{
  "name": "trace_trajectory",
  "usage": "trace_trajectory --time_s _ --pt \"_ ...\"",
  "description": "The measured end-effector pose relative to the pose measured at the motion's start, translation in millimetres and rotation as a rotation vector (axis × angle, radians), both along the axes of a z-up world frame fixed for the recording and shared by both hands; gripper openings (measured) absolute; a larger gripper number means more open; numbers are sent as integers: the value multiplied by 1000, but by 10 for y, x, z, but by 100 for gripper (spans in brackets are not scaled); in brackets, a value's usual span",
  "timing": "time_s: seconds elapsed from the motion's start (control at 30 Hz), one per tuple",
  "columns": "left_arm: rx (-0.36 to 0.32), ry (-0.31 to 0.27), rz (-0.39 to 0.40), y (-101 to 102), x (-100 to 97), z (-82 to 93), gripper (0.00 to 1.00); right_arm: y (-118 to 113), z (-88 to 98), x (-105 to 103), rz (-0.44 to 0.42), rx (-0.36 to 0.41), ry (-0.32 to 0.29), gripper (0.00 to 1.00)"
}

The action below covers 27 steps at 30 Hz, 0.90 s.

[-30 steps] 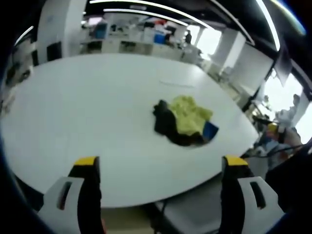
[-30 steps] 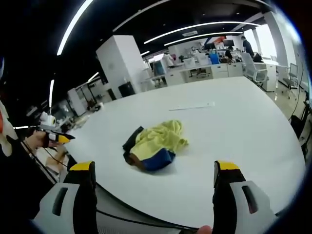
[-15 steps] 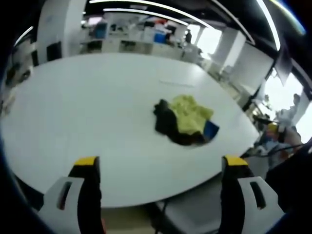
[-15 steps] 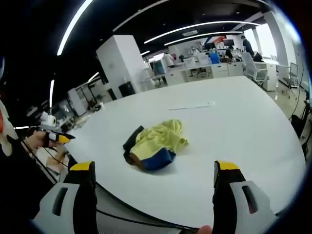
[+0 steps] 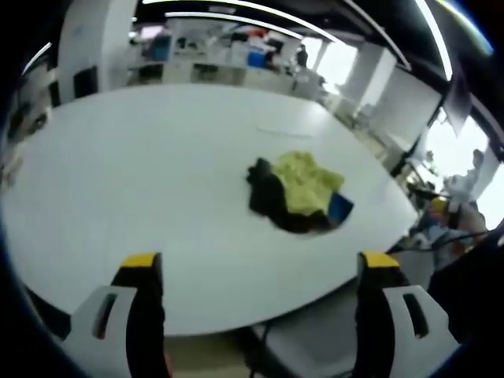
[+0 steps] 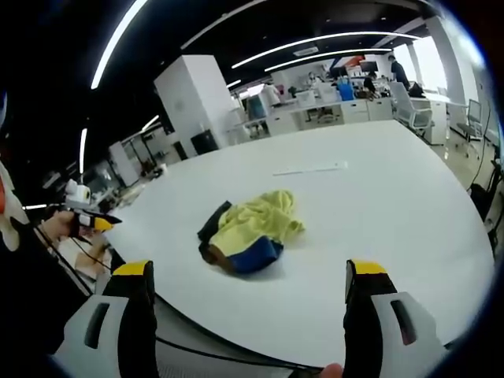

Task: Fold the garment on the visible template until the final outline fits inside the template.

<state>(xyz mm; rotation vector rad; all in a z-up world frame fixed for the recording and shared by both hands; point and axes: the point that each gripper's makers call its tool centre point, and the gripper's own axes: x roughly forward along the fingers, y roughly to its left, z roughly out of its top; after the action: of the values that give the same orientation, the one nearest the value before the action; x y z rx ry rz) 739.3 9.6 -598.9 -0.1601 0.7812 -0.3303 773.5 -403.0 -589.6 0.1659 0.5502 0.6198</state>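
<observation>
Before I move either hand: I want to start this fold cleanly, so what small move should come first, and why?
Probably bring both open grippers in toward the garment. It lies crumpled in a heap on the white table, yellow over black and blue, and the left gripper and right gripper both sit back at the table's edge, holding nothing. It needs spreading flat before any fold.
</observation>
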Motion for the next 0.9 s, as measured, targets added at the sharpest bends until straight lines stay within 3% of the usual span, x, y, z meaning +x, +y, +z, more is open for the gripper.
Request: trace_trajectory --time_s 0.37,0.7,0.8,0.9 --pt "-16 -9 -15 -81 23 -46 99 65 -25 8 24 -9 -3 100" --pt "-26 2 -30 -145 28 -134 90 119 -123 35 52 -33 4 99" --pt "-29 5 -42 -194 46 -173 89 139 -186 41 87 -89 -7 88" --pt "-26 7 -59 -248 58 -224 87 198 -214 44 110 -99 -12 87"
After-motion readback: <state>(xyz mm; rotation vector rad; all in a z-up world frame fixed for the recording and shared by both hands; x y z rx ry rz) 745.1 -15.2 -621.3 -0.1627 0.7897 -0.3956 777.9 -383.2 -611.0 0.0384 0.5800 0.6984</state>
